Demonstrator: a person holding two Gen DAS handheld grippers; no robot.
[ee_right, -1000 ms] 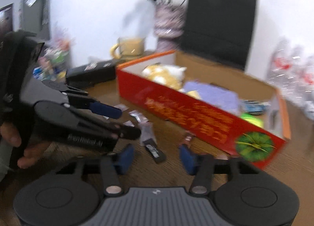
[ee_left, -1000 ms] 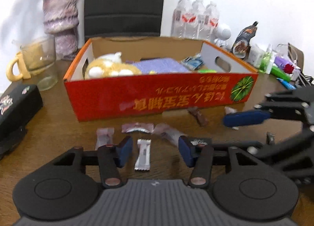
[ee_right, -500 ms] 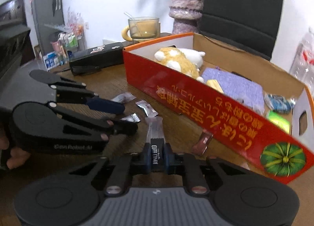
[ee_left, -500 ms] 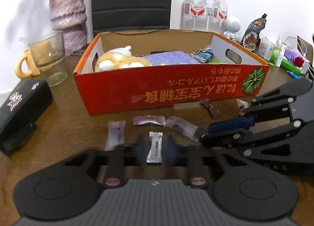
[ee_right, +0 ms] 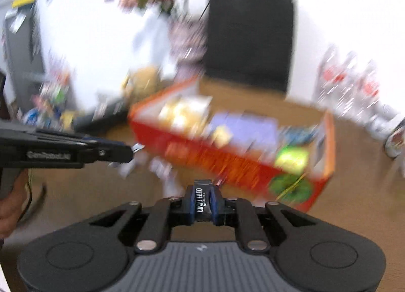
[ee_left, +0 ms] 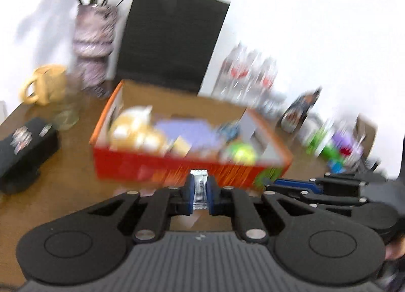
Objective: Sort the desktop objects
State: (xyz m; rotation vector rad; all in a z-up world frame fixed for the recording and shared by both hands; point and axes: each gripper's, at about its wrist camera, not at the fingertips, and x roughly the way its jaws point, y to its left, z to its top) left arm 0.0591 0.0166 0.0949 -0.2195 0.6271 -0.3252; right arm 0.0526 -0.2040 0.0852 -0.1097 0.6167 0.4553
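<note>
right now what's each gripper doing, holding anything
left gripper: shut on a white candy sachet.
right gripper: shut on a black coffee candy sachet.

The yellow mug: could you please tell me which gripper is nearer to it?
Left. The left gripper sits toward the yellow mug; the right gripper is farther off, beyond it.

My brown wooden table (ee_left: 63, 185) carries the red cardboard box (ee_left: 162, 169), a black case (ee_left: 22, 147), a glass mug (ee_left: 64, 104), a vase (ee_left: 92, 46) and water bottles (ee_left: 248, 76).
</note>
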